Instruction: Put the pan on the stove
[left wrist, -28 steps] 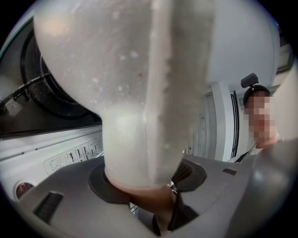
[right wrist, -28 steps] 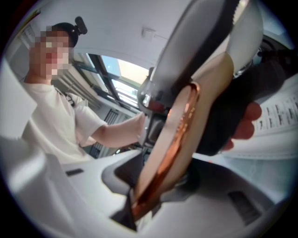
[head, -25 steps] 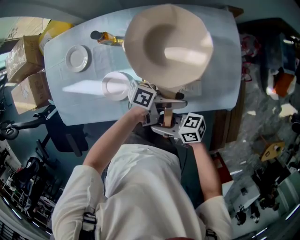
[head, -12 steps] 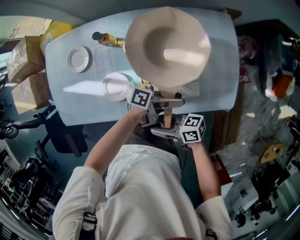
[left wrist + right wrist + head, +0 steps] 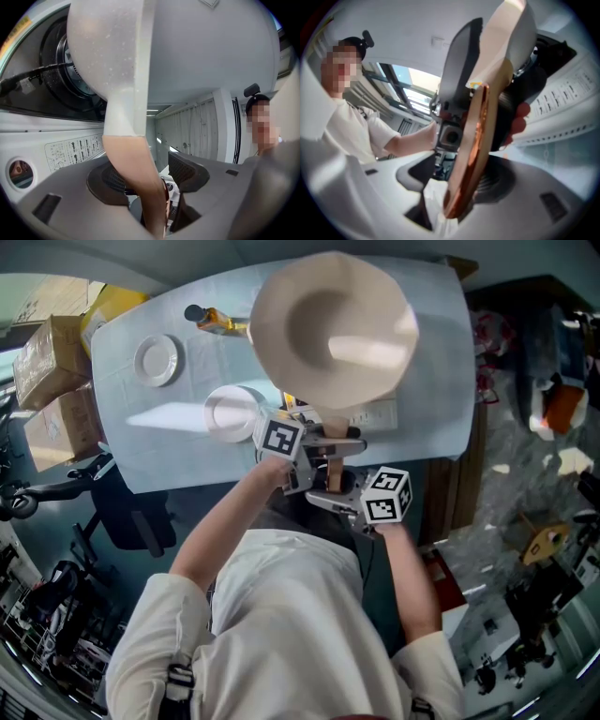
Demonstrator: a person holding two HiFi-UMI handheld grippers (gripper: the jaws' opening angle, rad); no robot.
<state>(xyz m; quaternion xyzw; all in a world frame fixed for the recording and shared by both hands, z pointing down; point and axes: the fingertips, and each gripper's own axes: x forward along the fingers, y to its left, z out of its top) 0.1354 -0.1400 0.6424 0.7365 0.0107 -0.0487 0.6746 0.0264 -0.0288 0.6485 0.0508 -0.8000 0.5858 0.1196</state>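
1 cream round pan (image 5: pixel 333 334) with 1 wooden handle (image 5: pixel 136 164) sits over the white stove (image 5: pixel 61 150) at the edge of the light-blue-clothed table (image 5: pixel 169 442); can't tell if it's seated on the burner. 2 grippers: the jaws of the left gripper (image 5: pixel 151 177) and the right gripper (image 5: pixel 458 180) have just been opening and now stand wide, with the handle between each pair and a gap on one side, so no clamp. Also on the table are 1 small white plate (image 5: pixel 155 359), 1 white bowl (image 5: pixel 231 412) and 1 amber bottle (image 5: pixel 211 315).

Plate (image 5: pixel 156 359), bowl (image 5: pixel 231 412), bottle (image 5: pixel 214 316), boxes (image 5: pixel 45 357).
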